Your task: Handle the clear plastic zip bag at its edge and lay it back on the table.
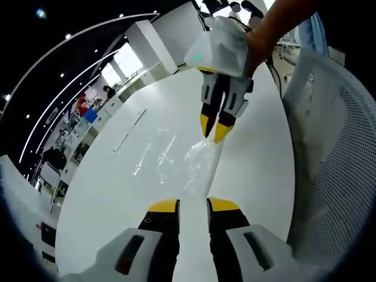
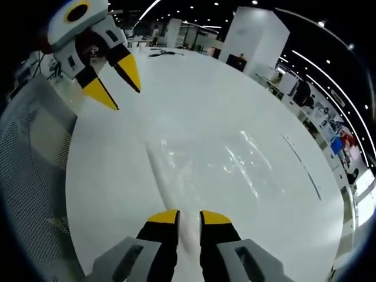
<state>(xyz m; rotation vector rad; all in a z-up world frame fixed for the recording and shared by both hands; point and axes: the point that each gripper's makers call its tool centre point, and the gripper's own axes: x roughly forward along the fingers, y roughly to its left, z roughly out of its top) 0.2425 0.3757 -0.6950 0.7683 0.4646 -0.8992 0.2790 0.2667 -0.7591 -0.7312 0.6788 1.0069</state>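
Right tool (image 2: 188, 218) clamped on zip bag (image 2: 205, 164) edge; left tool (image 2: 120, 79) apart, above bench (image 2: 194, 88); bag looks empty.

The zip bag (image 1: 200, 161) is thin clear plastic, shiny and wrinkled, and light glints off it. The table (image 2: 200, 88) under it is smooth, white and a bit glossy. The chair back (image 1: 335, 153) is pale mesh full of tiny holes, and the right gripper (image 1: 212, 133) has hard white plastic with smooth yellow tips.
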